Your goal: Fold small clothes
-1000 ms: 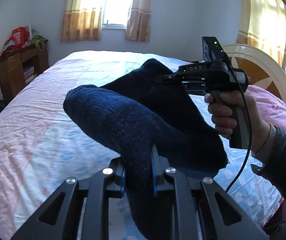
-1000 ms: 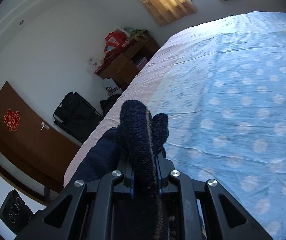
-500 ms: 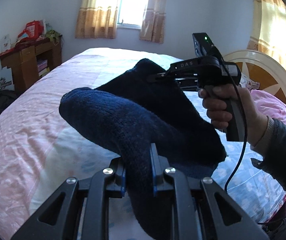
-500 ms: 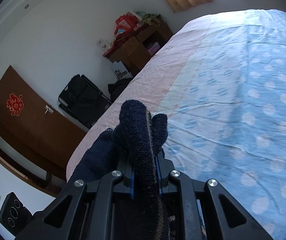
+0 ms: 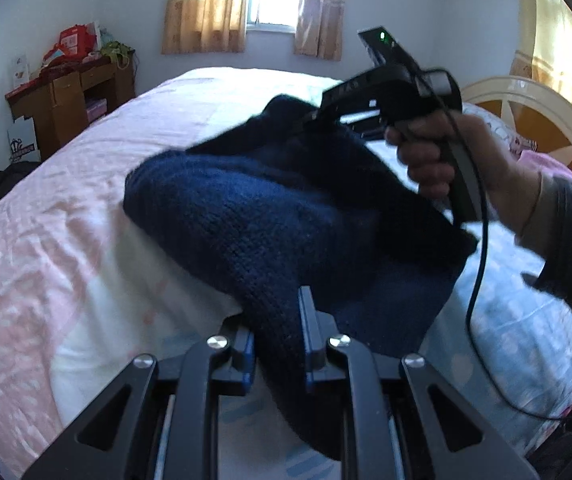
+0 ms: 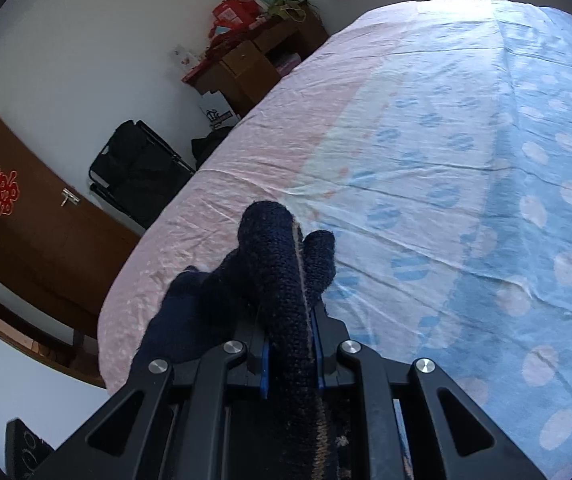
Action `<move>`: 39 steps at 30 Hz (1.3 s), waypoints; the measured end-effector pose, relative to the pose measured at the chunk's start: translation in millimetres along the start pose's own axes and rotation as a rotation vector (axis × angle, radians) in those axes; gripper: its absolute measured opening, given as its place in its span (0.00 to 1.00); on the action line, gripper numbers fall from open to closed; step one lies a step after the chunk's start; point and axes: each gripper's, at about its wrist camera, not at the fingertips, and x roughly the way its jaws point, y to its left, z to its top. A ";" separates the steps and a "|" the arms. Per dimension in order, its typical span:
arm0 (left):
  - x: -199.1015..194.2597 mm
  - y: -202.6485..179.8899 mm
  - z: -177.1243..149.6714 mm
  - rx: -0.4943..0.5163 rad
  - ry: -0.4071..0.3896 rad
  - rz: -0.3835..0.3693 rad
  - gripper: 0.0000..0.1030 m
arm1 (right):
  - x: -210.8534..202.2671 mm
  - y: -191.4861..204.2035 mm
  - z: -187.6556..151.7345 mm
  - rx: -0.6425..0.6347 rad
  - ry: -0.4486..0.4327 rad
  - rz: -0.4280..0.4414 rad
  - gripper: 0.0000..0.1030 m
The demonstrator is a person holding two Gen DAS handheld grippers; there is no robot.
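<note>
A dark navy knitted garment hangs in the air above the bed between my two grippers. My left gripper is shut on one bunched edge of it. My right gripper is shut on another edge of the garment, whose fold pokes out past the fingers. In the left wrist view the right gripper shows at the garment's far end, held by a hand. The garment sags in a thick fold between the two grips.
The bed has a pink and blue dotted sheet. A wooden desk with red items stands at the left wall. A cream headboard is at the right. A black folding chair and a brown door lie beyond the bed.
Both grippers have kept their hold and moved lower toward the bed. The right gripper has tipped downward, so more of the sheet fills its view. The garment sags closer to the sheet.
</note>
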 end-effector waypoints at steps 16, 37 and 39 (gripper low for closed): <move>-10.1 11.0 -18.0 -0.098 -0.018 0.003 0.45 | -17.6 30.2 -23.1 -0.205 -0.035 -0.197 0.51; -10.1 35.7 0.9 -0.181 -0.013 0.169 0.92 | -74.8 -6.6 -143.5 -0.149 -0.069 -0.057 0.56; -19.6 30.2 -1.6 -0.182 -0.011 0.176 0.92 | -84.3 -8.9 -145.2 -0.126 -0.087 -0.057 0.57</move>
